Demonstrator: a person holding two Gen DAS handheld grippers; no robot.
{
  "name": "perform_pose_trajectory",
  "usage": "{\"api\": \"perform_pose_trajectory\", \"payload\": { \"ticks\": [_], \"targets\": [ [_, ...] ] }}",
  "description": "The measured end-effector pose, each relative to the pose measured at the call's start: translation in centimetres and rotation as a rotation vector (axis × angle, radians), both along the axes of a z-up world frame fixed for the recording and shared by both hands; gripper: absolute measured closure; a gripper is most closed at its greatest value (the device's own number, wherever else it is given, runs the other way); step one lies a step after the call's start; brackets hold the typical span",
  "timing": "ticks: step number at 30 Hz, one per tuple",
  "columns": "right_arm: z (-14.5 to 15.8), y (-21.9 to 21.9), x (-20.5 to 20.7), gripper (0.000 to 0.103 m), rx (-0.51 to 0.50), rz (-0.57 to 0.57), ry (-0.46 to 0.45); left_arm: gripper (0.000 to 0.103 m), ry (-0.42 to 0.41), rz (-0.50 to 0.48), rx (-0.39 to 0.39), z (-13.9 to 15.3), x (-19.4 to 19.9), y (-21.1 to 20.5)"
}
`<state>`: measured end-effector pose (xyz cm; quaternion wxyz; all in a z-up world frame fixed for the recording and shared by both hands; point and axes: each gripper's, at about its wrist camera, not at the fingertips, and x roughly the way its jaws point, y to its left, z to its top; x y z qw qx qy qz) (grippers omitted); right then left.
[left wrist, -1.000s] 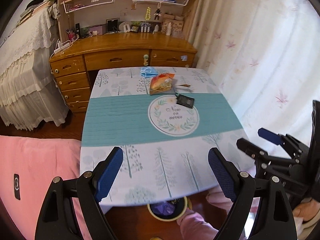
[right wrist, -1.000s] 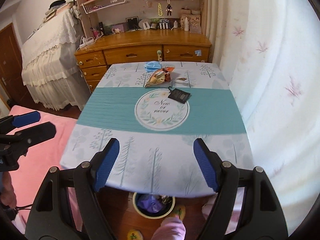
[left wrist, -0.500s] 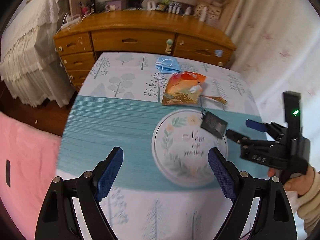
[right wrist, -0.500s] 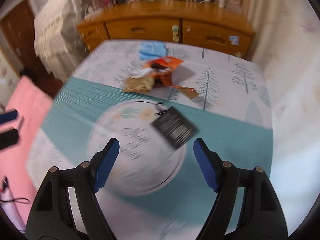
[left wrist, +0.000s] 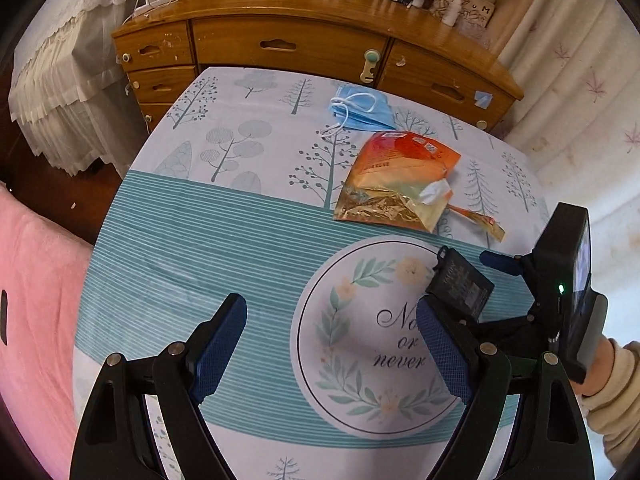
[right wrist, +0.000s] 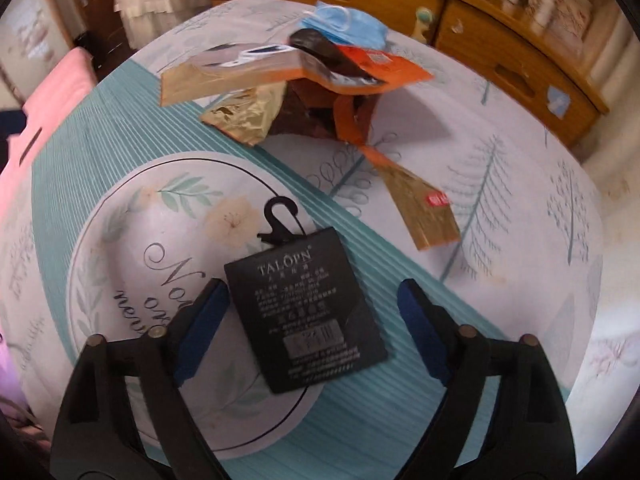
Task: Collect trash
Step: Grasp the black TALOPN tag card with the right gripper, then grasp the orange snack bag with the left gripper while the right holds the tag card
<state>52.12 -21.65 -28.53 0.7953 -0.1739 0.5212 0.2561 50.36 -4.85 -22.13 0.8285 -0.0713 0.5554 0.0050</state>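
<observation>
on the tablecloth [left wrist: 192, 240], printed "now or never", lies a black hang tag [right wrist: 304, 316] reading "talopn". right gripper [right wrist: 312, 324] tilts down over it, jaws just widened, tag between them, untouched. left gripper [left wrist: 332, 344] gapes empty. orange-gold snack wrapper [left wrist: 396, 184] and blue face mask [left wrist: 360, 112] lie beyond.

Left wrist view: looks steeply down along the left hand-held gripper [left wrist: 330, 346] onto the tabletop [left wrist: 208, 240]; wooden desk [left wrist: 288, 44] across the top edge.
Right wrist view: looks steeply down along the right hand-held gripper [right wrist: 312, 330], closer to the tabletop [right wrist: 532, 264]; slightly blurred.
Nearness: black tag [right wrist: 306, 316] fills the right view's centre, small in the left view [left wrist: 460, 286].
Shared: round print [left wrist: 376, 344] [right wrist: 132, 248], snack bag [left wrist: 396, 182] [right wrist: 288, 76], blue mask [left wrist: 362, 108] [right wrist: 348, 20], desk [right wrist: 480, 36].
Cross-sight: right hand-held gripper [left wrist: 508, 276] shows at the left view's right edge.
</observation>
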Motion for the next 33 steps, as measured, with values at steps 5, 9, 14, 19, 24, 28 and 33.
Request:
{"api": "perform_pose_trajectory", "payload": {
  "ticks": [5, 9, 14, 19, 24, 28, 33],
  "targets": [
    [-0.6, -0.4, 0.7, 0.017, -0.001, 0.028, -0.001, 0.015, 0.004, -0.009, -0.003, 0.0, 0.7, -0.2],
    [-0.5, -0.7, 1.0, 0.043, 0.003, 0.016, -0.021, 0.015, 0.002, -0.054, -0.018, 0.5, 2.1, -1.3],
    [-0.8, -2.1, 2.0, 0.043, -0.022, -0.058, -0.023, 0.015, 0.002, -0.120, -0.015, 1.4, 4.6, -3.4],
    [-0.3, -5.5, 3.7, 0.043, 0.009, -0.172, -0.010, 0.014, 0.027, -0.176, -0.046, 1.2, 8.6, -5.7],
    [0.7, -8.5, 5.9, 0.043, 0.067, -0.309, 0.005, 0.014, 0.087, -0.203, -0.021, -1.2, 13.4, -7.8],
    [0.6, -10.7, 7.6, 0.043, 0.120, -0.398, 0.023, 0.016, 0.131, -0.184, 0.029, -4.0, 16.4, -8.3],
    [0.3, -11.9, 8.7, 0.043, 0.150, -0.425, 0.032, 0.034, 0.193, -0.136, 0.039, -7.4, 18.8, -7.8]
  ]
}}
